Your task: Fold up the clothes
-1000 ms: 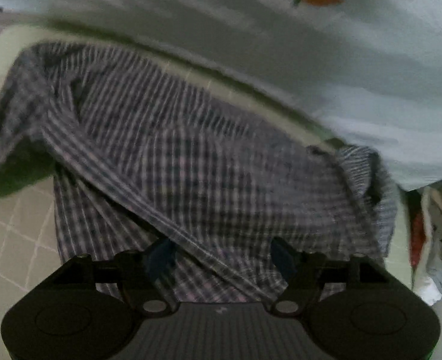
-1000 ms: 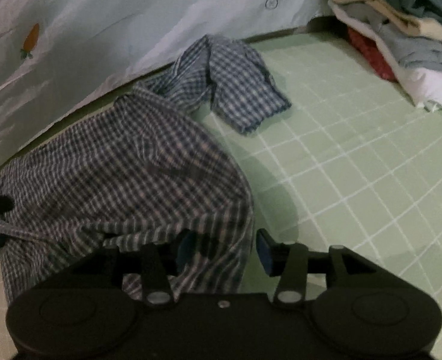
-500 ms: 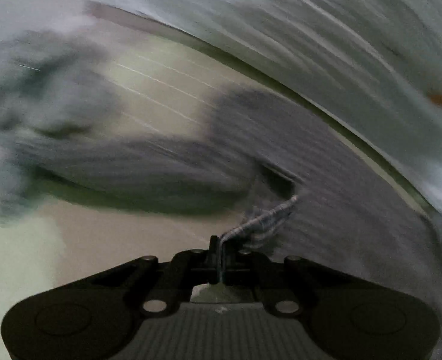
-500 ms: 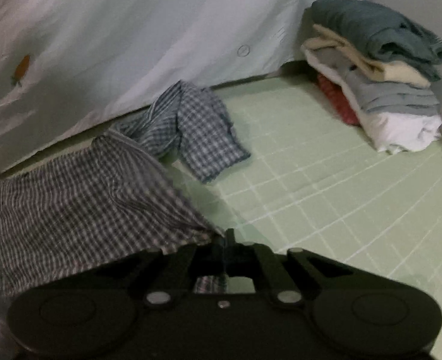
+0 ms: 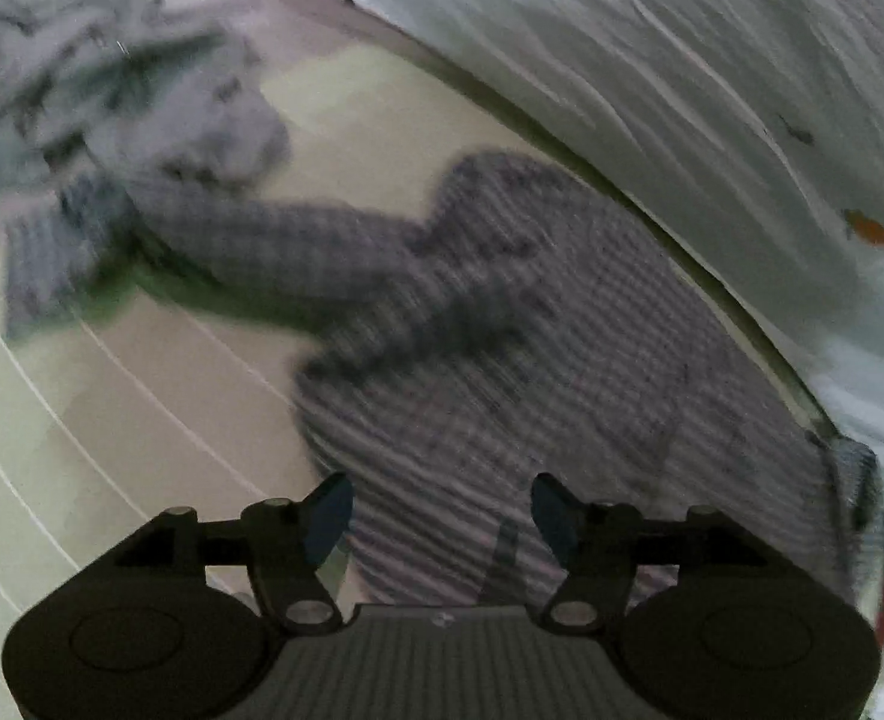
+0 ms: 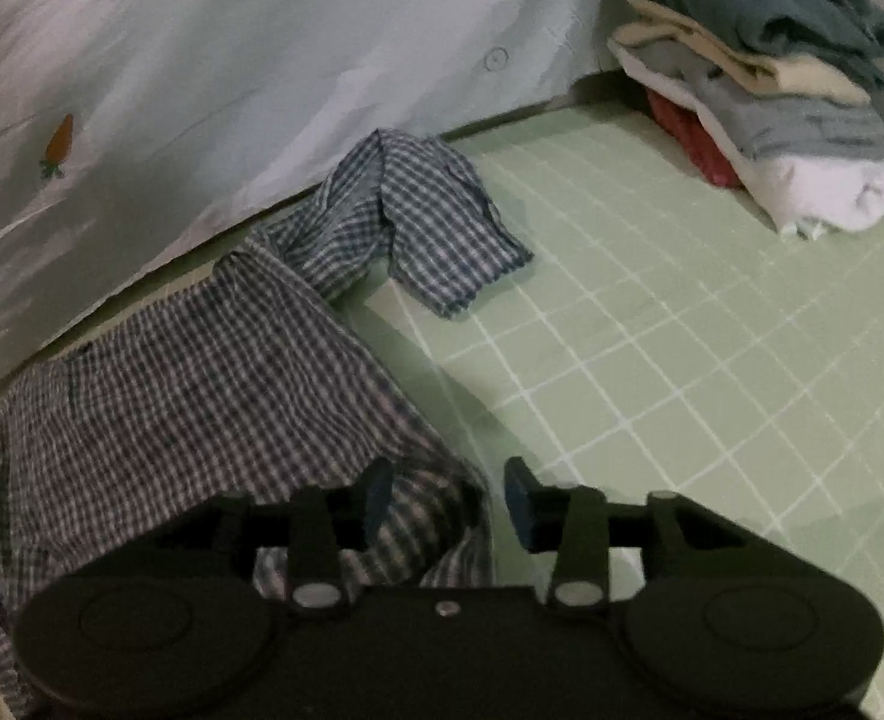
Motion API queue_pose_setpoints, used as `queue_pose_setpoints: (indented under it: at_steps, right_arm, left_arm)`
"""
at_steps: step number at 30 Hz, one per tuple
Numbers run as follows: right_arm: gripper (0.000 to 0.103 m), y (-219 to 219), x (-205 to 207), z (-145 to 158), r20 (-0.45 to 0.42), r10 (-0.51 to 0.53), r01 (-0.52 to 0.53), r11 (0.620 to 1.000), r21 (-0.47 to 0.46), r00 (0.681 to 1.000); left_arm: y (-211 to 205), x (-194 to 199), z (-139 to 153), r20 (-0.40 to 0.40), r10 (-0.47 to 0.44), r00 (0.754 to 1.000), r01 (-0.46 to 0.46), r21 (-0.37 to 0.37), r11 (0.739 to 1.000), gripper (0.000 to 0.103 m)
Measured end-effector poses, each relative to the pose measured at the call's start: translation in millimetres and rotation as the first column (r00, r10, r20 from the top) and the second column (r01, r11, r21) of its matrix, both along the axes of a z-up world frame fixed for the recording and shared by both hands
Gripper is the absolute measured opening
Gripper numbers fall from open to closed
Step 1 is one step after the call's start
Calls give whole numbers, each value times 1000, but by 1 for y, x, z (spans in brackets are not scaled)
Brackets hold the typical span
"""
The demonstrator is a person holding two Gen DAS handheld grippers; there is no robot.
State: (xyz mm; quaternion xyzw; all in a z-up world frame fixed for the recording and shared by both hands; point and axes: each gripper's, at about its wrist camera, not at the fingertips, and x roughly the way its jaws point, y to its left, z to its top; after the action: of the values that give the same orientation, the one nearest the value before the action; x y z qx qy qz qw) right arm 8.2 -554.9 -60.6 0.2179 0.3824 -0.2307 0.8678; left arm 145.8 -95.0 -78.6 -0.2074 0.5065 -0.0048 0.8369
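Rumpled checked cotton shirt [image 6: 202, 396] on gridded mat [image 6: 682, 360]

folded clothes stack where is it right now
In the right wrist view, the folded clothes stack sits at the upper right, on the green grid mat.

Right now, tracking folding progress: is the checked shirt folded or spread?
Spread, unfolded: checked shirt lies rumpled on the mat, sleeve flung out.

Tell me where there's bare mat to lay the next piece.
Free: the green grid mat between the checked shirt and the folded stack, and left of the shirt in the left wrist view. Crowded: along the white sheet, where the sleeve lies.
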Motion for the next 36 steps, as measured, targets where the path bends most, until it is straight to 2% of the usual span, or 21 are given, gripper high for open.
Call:
queue_pose_setpoints:
  at_steps: [3,5,7,11,13,15,16,17,18,20,21,22,24,25,26,31,34,36]
  right_arm:
    - [51,0,-2,-5,-12,-5,5,1000,14,1000]
    - [54,2,-3,-6,-12,-2,2,1000,21,1000]
    - [57,4,-3,-6,-12,3,-3,1000,25,1000]
    - [62,9,-2,-11,-23,22,-21,999,43,999]
    - [64,12,-1,-14,-30,36,-34,998,54,999]
    - [66,13,-1,-17,-41,46,-43,997,64,998]
    - [67,13,-1,-19,-45,48,-45,997,67,998]
    - [68,13,-2,-21,-52,48,-44,997,69,998]
    - [68,12,-2,-22,-60,48,-43,997,71,997]
    - [67,10,-5,-25,-71,48,-42,996,77,996]
    - [66,9,-6,-27,-72,53,-47,995,83,996]
    - [58,9,-8,-28,-70,63,-57,994,93,996]
    - [34,11,-9,-31,-78,98,-90,990,108,992]
    - [10,12,-11,-31,-78,113,-104,989,108,991]
    - [2,12,-14,-29,-71,122,-114,988,100,990]
    - [1,5,-39,0,6,119,-119,991,63,993]
    - [1,-7,-61,34,67,102,-104,994,27,993]
    - [0,-19,-78,59,127,88,-95,994,52,988]
  left_arm:
    - [-29,-7,-1,-10,-90,996,90,-25,996,68]
    - [-50,-8,6,19,-155,988,155,-4,988,77]
    - [-69,-7,11,51,-208,977,207,28,978,82]
    - [-102,1,9,50,-301,952,299,33,954,83]
    - [-116,3,4,31,-352,936,350,58,935,83]
    - [-130,3,-7,-6,-382,924,380,132,916,82]
    - [-133,1,-11,-11,-387,922,384,165,909,77]
    - [-134,0,-13,-12,-393,919,389,186,902,68]
    - [-131,-2,-15,-19,-388,922,383,201,901,62]
    - [-125,-5,-17,-33,-374,927,371,232,899,31]
    - [-120,-6,-17,-37,-361,932,360,227,905,19]
    - [-114,-8,-17,-39,-344,938,344,218,913,3]
    - [-99,-17,-9,-3,-302,953,296,206,933,3]
    - [-92,-23,-4,19,-284,959,274,206,939,3]
    - [-84,-28,1,40,-265,963,252,205,946,3]
    - [-32,-49,38,119,-103,987,81,179,980,2]
    - [10,-67,71,183,-6,983,-25,164,986,2]
    - [35,-80,93,219,40,975,-74,148,986,2]
